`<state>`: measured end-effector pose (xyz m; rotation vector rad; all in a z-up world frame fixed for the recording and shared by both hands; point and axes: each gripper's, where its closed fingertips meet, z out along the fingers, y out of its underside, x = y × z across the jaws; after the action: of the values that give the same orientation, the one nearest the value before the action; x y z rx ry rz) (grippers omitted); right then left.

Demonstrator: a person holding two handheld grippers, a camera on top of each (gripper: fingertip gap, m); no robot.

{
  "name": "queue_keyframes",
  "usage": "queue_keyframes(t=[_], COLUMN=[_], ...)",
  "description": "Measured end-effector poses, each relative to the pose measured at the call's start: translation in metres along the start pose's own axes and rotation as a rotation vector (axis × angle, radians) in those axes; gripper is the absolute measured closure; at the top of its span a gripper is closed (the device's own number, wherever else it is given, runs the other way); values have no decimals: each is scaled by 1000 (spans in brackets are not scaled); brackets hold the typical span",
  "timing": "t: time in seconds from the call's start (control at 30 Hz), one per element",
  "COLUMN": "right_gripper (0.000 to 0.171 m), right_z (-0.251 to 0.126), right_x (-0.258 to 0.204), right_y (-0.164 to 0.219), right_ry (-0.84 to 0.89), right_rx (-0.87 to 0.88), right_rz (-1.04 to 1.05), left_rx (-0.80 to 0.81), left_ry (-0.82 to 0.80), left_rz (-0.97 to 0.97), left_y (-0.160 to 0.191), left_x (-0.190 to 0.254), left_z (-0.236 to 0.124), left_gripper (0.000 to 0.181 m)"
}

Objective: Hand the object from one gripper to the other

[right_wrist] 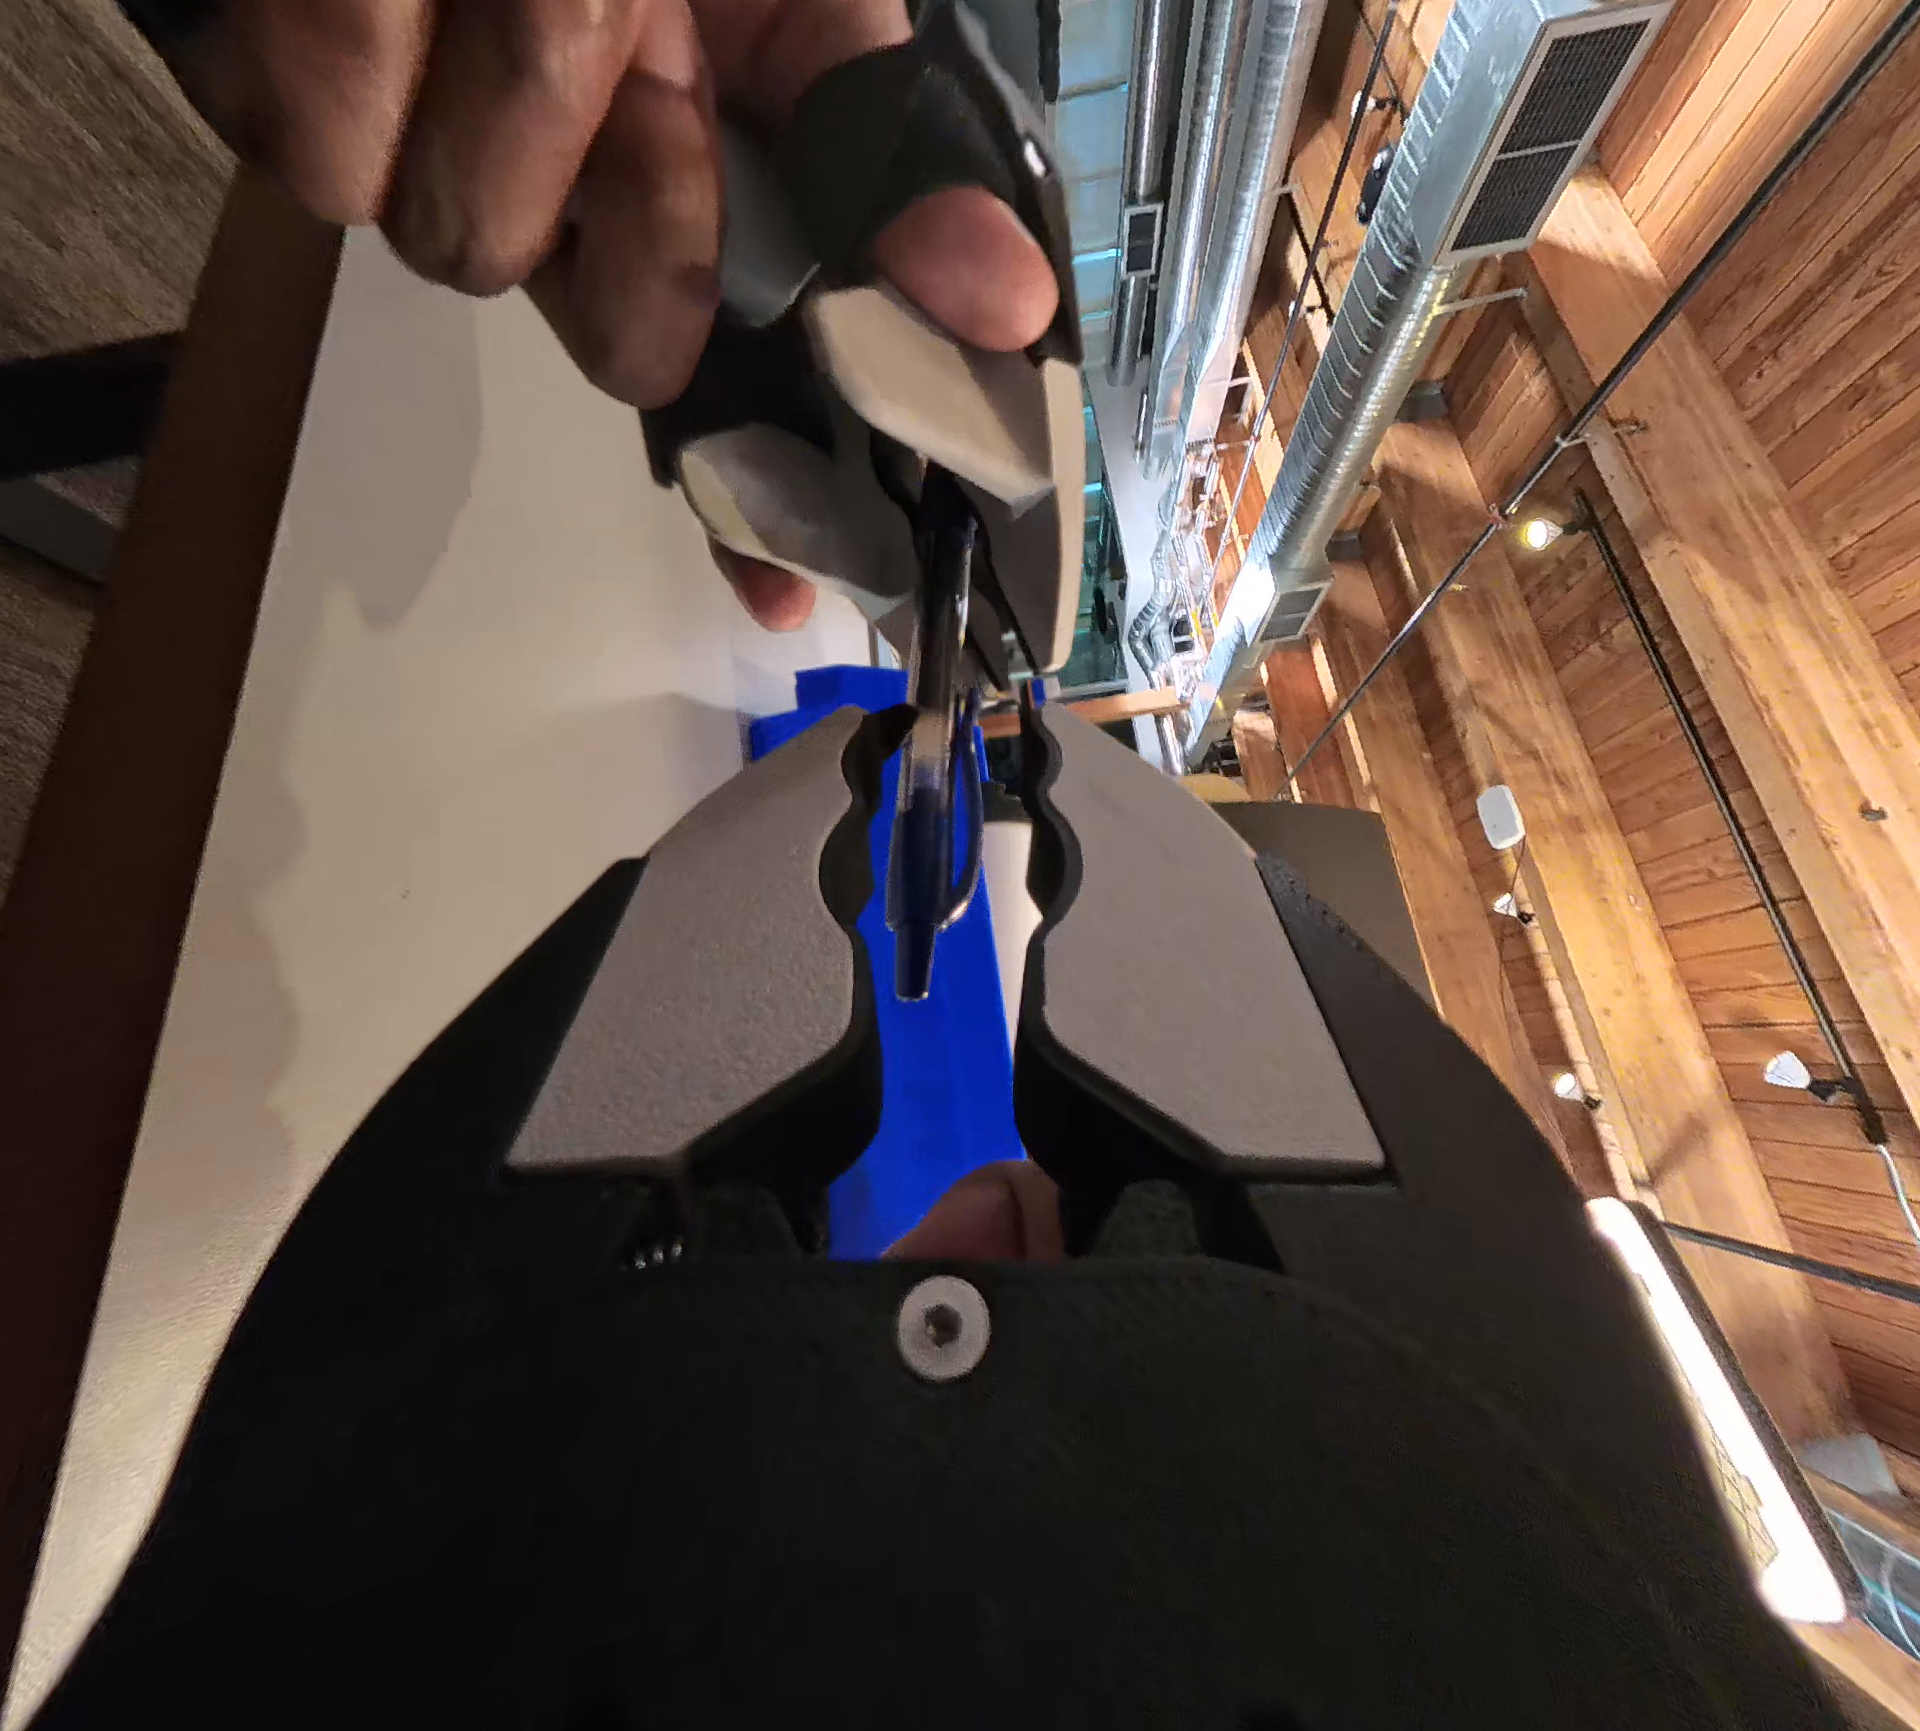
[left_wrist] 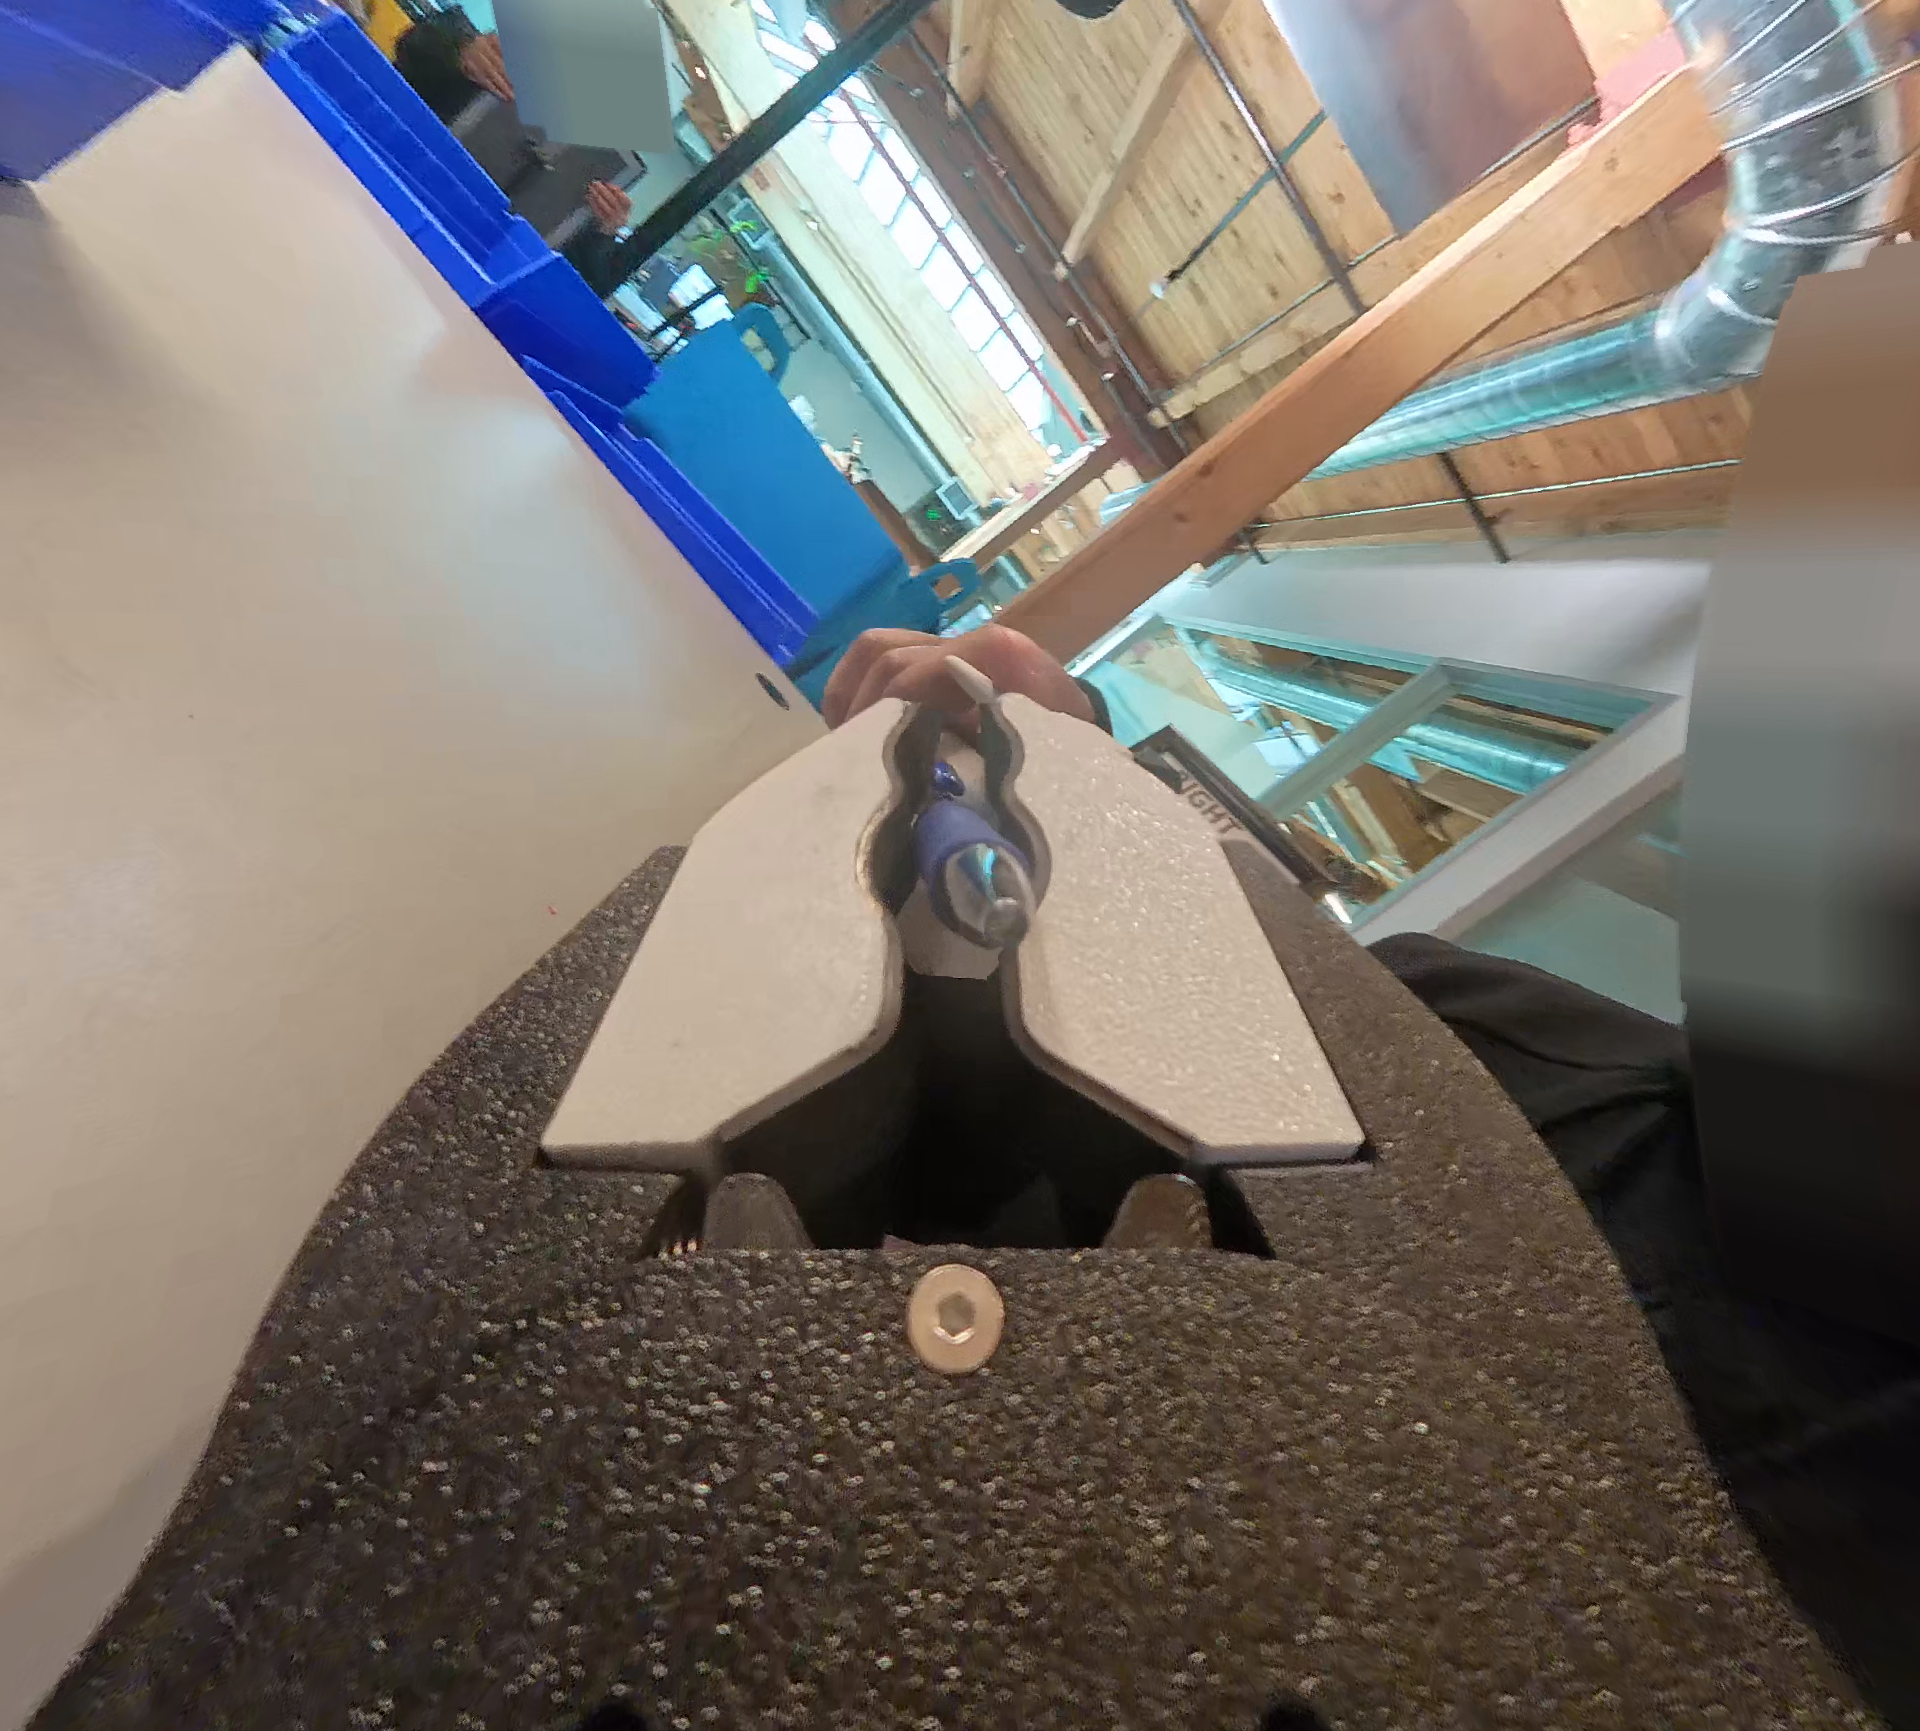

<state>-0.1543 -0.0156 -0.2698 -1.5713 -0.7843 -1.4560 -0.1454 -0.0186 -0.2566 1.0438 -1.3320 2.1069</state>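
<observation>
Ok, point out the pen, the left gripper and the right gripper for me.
pen [right_wrist: 918,860]: right wrist view, on its clear barrel.
left gripper [left_wrist: 961,808]: left wrist view, between its fingertips, shut on the pen.
right gripper [right_wrist: 951,746]: right wrist view, between its open fingertips.

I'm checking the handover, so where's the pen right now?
The pen is clamped in the left gripper; in the right wrist view its other end hangs between the open fingers of the right gripper, seemingly untouched.
</observation>
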Motion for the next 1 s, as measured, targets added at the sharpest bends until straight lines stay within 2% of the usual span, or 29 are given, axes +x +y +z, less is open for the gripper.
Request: queue_keyframes(t=[0.3,0.47,0.57,0.67,0.9,0.93,1.0], right_gripper=[155,157,157,157,157,157,157], right_z=[11,14,14,12,4,4,4], right_x=[-3,-5,-5,-4,-24,-24,-22], right_y=[9,20,35,51,64,63,60], right_ry=[28,-11,-36,-76,-318,-328,-343], right_rx=[-99,-154,-205,-264,-339,-321,-286], right_rz=[-21,84,194,364,893,944,1005], left_rx=[20,6,17,-8,-182,-207,-228], left_ry=[-72,-112,-186,-335,-651,-666,-628], left_rz=[47,140,250,422,980,1011,919], left_y=[-4,-4,-10,-17,-24,-22,-14], left_x=[-3,-4,-11,-27,-47,-49,-51], left_z=[-2,0,-3,-13,-34,-35,-31], left_gripper=[170,164,147,129,118,118,119])
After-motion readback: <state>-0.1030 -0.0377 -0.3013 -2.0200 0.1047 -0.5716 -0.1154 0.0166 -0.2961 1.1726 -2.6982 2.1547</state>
